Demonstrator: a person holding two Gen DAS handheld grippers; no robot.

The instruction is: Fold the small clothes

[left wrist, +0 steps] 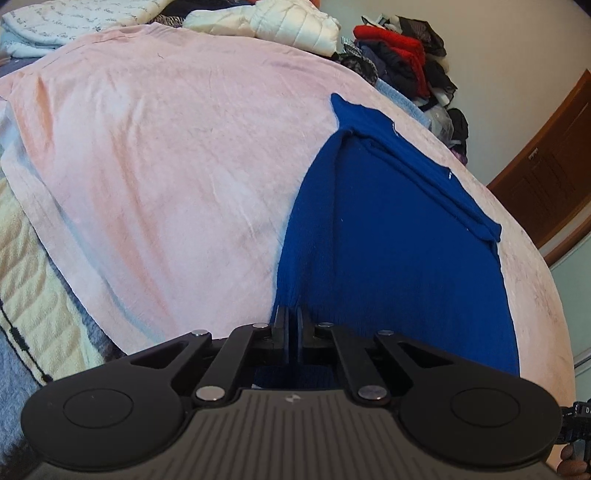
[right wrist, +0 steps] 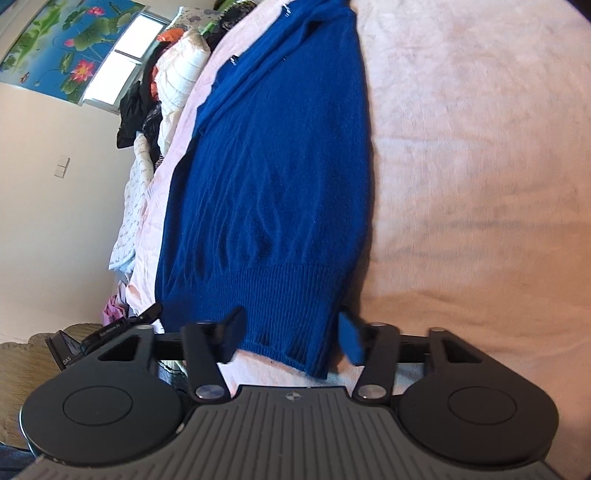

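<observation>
A blue knit sweater (left wrist: 399, 236) lies on a pink blanket (left wrist: 166, 166), its sides folded in to a long strip. My left gripper (left wrist: 293, 317) is shut on the sweater's near edge, with blue cloth pinched between the pads. In the right wrist view the sweater (right wrist: 280, 166) stretches away from me, its ribbed hem (right wrist: 288, 295) nearest. My right gripper (right wrist: 291, 332) is open, with its fingers on either side of the hem's corner and cloth lying between them. The left gripper's body (right wrist: 110, 328) shows at the lower left there.
The pink blanket (right wrist: 461, 166) covers the bed. A white puffy jacket (left wrist: 295, 26) and a heap of red and dark clothes (left wrist: 406, 59) lie at the far end. A wooden door (left wrist: 554, 166) stands at the right. More clothes (right wrist: 166, 85) line the wall under a window.
</observation>
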